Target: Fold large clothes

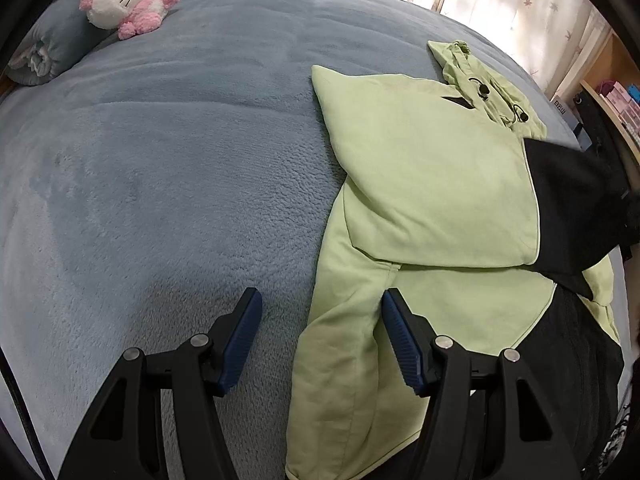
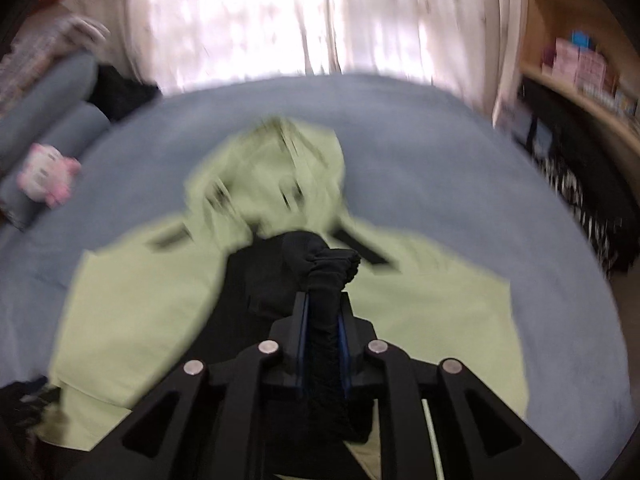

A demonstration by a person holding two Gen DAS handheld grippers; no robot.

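Note:
A light green hooded jacket [image 1: 424, 184] with black panels lies on the grey-blue bed, its left sleeve folded over the body and its hood [image 1: 480, 76] at the far end. My left gripper [image 1: 322, 300] is open and empty, low over the jacket's lower left edge. In the blurred right wrist view the jacket [image 2: 140, 300] lies spread below. My right gripper [image 2: 324, 300] is shut on a bunched black sleeve cuff [image 2: 332, 264] and holds it above the jacket's middle. That black sleeve [image 1: 568, 216] shows at the right of the left wrist view.
The grey-blue fleece bed cover [image 1: 180, 168] fills the left. A pink and white plush toy [image 1: 128, 0] sits by rolled bedding [image 1: 44, 52] at the far left. Curtains [image 2: 248, 16] hang beyond the bed. A wooden shelf [image 2: 580, 68] with boxes stands at the right.

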